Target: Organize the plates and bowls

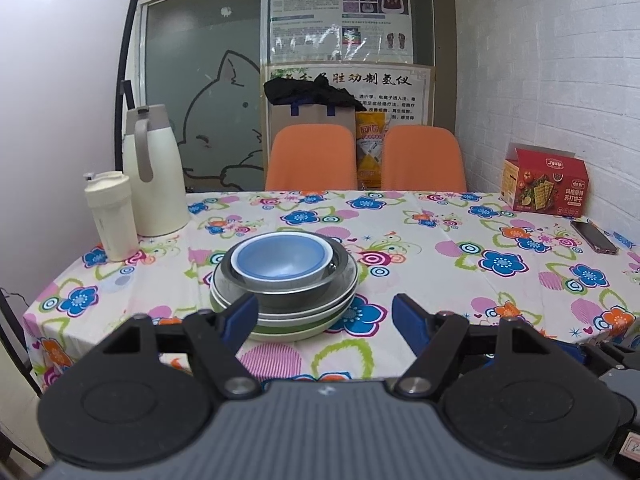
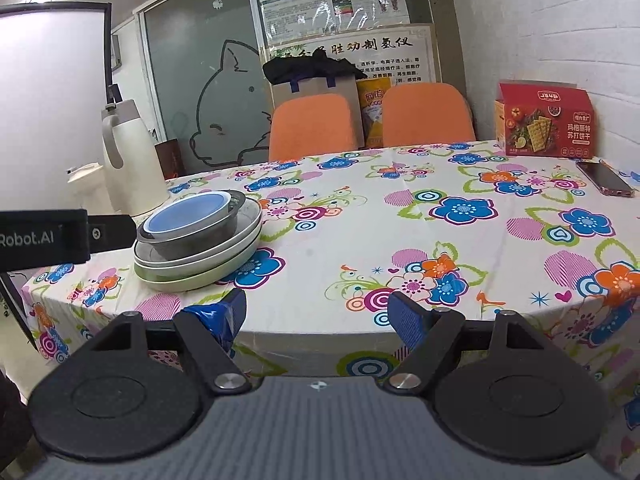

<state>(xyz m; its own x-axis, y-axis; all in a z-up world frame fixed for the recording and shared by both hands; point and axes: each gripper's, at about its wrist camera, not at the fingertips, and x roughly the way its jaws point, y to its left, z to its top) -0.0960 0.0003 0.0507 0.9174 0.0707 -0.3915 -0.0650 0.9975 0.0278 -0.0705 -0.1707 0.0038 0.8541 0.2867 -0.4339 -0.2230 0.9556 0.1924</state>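
Both left gripper (image 1: 324, 314) and right gripper (image 2: 318, 314) gape wide, empty; nested stack, blue bowl (image 1: 284, 258) in metal bowl (image 1: 296, 292) on plates (image 1: 298, 322), centre-left on the worktop (image 1: 440, 240), looks rigid, slippery, breakable, so grip rims.

2 orange chairs (image 1: 312, 158) (brick wall (image 1: 560, 60)).

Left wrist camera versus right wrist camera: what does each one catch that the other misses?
Only the left wrist view shows the small cream lidded tumbler clearly, beside the tall cream thermos jug.

Only the right wrist view shows the left gripper's black body from the side, close to the dishes.

Both show the blue bowl nested in a grey metal bowl on stacked pale green plates, the red cracker box, and the dark phone.
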